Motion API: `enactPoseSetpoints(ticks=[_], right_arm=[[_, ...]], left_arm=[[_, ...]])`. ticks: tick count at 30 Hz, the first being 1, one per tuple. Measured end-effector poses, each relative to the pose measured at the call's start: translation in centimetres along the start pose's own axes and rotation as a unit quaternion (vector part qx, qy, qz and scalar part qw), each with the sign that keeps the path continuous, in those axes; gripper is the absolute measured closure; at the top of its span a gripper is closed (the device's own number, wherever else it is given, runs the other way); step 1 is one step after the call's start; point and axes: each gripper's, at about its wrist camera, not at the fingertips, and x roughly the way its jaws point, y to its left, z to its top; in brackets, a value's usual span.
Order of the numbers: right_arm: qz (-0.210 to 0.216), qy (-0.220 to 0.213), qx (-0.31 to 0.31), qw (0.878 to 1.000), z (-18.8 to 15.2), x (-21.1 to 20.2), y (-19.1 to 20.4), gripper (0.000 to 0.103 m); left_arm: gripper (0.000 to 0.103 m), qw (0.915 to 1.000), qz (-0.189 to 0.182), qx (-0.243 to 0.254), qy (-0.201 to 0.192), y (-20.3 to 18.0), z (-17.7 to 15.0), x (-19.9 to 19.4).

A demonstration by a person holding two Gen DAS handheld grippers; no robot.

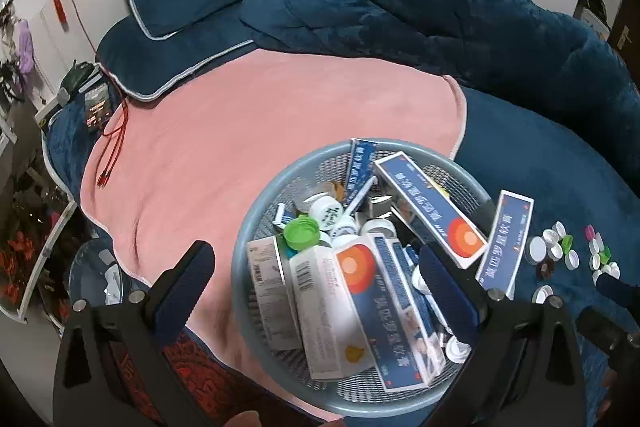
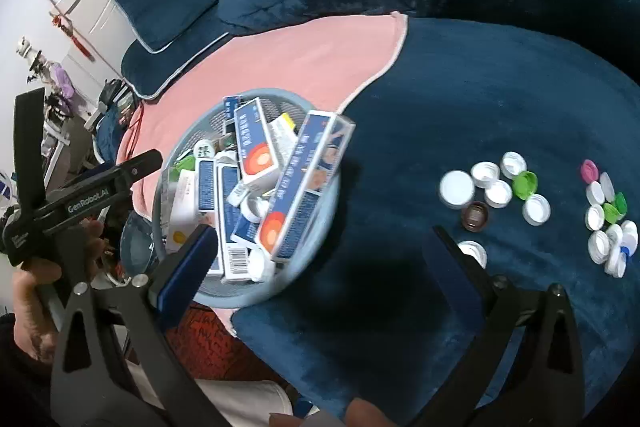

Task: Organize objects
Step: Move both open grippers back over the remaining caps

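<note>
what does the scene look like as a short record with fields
surface: bed with a pink towel over a blue blanket
basket: round grey basket heaped with boxes and caps
loose caps: bottle caps spread on the blanket beside the basket
left tool: open, above the basket, holding nothing
right tool: open, empty, between basket and caps

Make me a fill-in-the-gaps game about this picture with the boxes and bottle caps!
1. The boxes are piled inside a round ____.
2. The basket sits partly on a ____ blanket.
3. The loose bottle caps lie on the dark ____ bedcover.
4. Both sets of tongs, left and right, are ____ and empty.

Answers: basket; pink; blue; open
</note>
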Motion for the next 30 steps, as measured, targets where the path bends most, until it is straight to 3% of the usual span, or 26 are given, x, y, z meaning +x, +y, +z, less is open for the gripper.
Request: enactPoseSetpoints(ticks=[9, 16, 24, 27, 30], right_arm=[[-0.015, -0.010, 0.022, 1.000, -0.6, -1.8, -3.0, 0.000], [-0.036, -0.028, 0.063, 0.997, -1.1, -4.3, -7.2, 0.000], [-0.041, -0.060, 0.125, 0.989, -2.9, -8.1, -12.3, 0.000], [-0.049, -0.084, 0.127, 0.987, -3.9, -9.9, -13.2, 0.000], [-0.034, -0.115, 0.132, 0.984, -5.0, -11.9, -14.1, 0.000]], left_arm=[[0.001, 0.9997, -0.008, 0.022, -0.005, -2.8, -0.1, -1.0], [0.001, 0.9980, -0.036, 0.049, -0.018, -6.5, 0.0, -2.5], [0.001, 0.9850, -0.144, 0.065, -0.068, -11.8, -0.4, -6.6], [0.001, 0.9806, -0.160, 0.067, -0.090, -13.3, -0.8, -8.1], [0.001, 0.9690, -0.207, 0.078, -0.110, -14.6, -1.1, -9.6]])
